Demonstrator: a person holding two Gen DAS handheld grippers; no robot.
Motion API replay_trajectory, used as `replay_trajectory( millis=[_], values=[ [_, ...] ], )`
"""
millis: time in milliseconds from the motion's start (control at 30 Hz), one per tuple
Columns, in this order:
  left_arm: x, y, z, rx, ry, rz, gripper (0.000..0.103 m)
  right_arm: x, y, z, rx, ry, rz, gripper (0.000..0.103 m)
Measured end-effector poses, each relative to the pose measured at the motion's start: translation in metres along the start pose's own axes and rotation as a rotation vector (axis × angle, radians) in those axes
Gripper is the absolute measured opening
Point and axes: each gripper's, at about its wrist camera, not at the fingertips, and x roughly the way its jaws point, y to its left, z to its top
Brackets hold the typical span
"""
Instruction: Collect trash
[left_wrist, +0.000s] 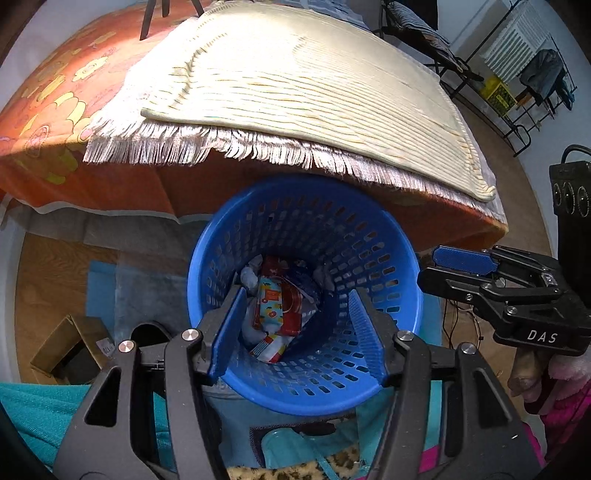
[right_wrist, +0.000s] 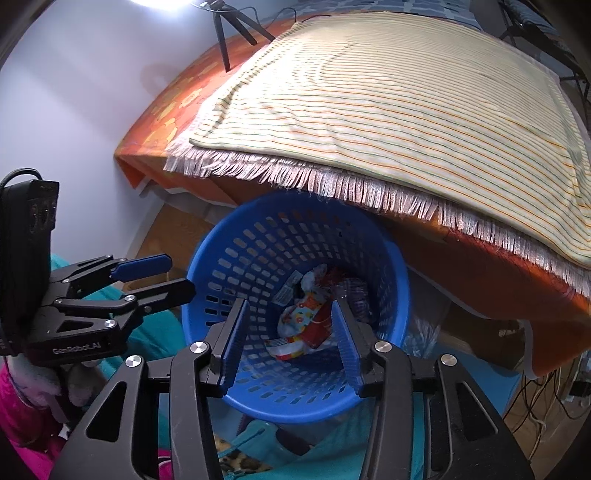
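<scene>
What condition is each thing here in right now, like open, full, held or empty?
Left gripper: open, holding nothing.
Right gripper: open, holding nothing.
Blue basket: upright, wrappers at the bottom.
Wrappers: crumpled, loose in basket.
Striped cloth: spread flat.
Cardboard box: open.

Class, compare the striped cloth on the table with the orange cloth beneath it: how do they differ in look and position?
The striped cloth is pale with thin coloured lines; the orange cloth bears a yellow flower print. The striped cloth lies on top and ends in a fringe; the orange cloth lies underneath and hangs further down the table's side, behind the blue basket. Both drape over the same table edge.
</scene>
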Motion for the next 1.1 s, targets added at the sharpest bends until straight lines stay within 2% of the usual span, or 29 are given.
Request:
replay_trajectory(
  millis=[267, 367, 467, 900, 1100],
  values=[
    [-0.004, -0.001, 0.002, -0.007, -0.007, -0.004, 0.059, -0.003, 0.000, 0.001, 0.003, -0.010, -0.016, 0.045],
    [-0.007, -0.002, 0.003, -0.006, -0.018, -0.004, 0.060, -0.006, 0.001, 0.002, 0.005, -0.023, -0.030, 0.052],
    [-0.012, -0.004, 0.005, -0.005, -0.033, -0.006, 0.068, -0.013, 0.001, 0.004, 0.001, -0.046, -0.045, 0.058],
    [-0.041, -0.021, 0.018, 0.039, -0.119, 0.008, 0.068, -0.041, 0.001, 0.008, 0.007, -0.134, -0.101, 0.058],
    [-0.059, -0.036, 0.028, 0.079, -0.186, 0.019, 0.068, -0.052, -0.001, 0.010, 0.022, -0.161, -0.100, 0.058]
  ],
)
